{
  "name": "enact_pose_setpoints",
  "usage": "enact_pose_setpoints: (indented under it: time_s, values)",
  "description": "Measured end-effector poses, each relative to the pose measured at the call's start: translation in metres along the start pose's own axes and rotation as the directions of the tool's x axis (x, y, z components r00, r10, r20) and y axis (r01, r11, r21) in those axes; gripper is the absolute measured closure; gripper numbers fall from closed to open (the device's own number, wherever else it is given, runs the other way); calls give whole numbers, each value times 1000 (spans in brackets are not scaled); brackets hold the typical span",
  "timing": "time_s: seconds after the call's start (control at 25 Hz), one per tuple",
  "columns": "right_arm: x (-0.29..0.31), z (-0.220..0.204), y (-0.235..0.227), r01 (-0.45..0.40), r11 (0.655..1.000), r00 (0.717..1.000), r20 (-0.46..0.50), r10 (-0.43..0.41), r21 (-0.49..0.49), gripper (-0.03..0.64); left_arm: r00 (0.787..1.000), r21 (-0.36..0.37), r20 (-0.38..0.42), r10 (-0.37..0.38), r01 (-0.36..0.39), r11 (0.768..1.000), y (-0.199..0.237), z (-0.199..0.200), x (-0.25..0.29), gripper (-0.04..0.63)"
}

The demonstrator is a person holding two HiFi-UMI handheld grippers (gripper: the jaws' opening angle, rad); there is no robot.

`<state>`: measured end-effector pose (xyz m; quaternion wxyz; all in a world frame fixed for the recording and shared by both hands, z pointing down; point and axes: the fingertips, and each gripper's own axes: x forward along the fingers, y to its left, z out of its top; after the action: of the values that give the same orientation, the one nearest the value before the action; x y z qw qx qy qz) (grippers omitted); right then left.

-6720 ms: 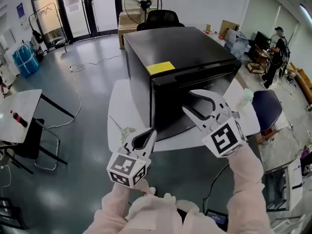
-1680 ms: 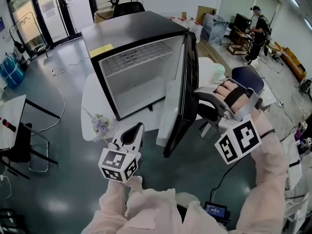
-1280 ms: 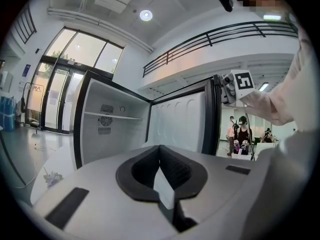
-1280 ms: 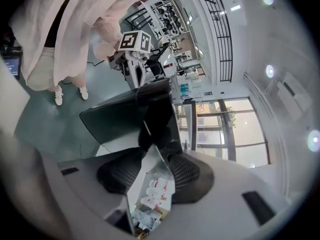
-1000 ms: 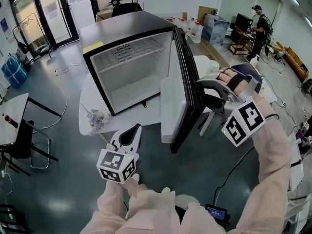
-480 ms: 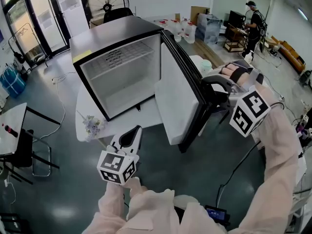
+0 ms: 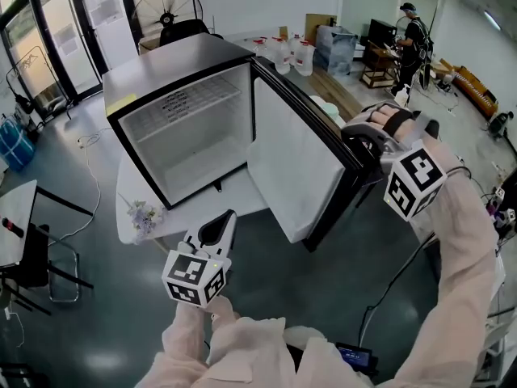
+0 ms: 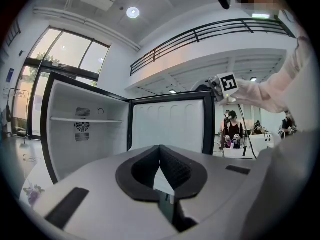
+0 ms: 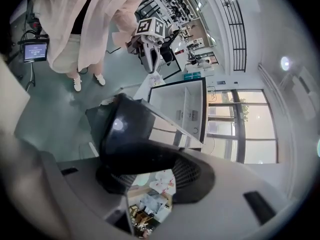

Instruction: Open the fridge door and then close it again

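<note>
tongs at right [image 7: 361,148] clamp fridge door [image 7: 295,168] on its free edge; left tongs [image 7: 224,219] together, well clear.

Interior of the fridge [image 7: 166,59] lies open to reach from its front; swung-out door [image 7: 295,168] walls off its right side.

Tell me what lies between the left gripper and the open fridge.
In the head view, only the white table's bare front strip and grey floor separate the left gripper from the fridge.
</note>
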<state>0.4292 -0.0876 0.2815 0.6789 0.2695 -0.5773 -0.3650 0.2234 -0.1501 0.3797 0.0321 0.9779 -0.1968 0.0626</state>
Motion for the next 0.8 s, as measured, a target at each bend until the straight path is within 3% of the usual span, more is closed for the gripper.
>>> enact_pose_setpoints:
  time_s: [0.8]
  values:
    - [12, -38, 15, 13, 998, 999, 38, -10, -56, 442, 999, 7, -24, -40, 40, 999, -9, -11, 60, 584]
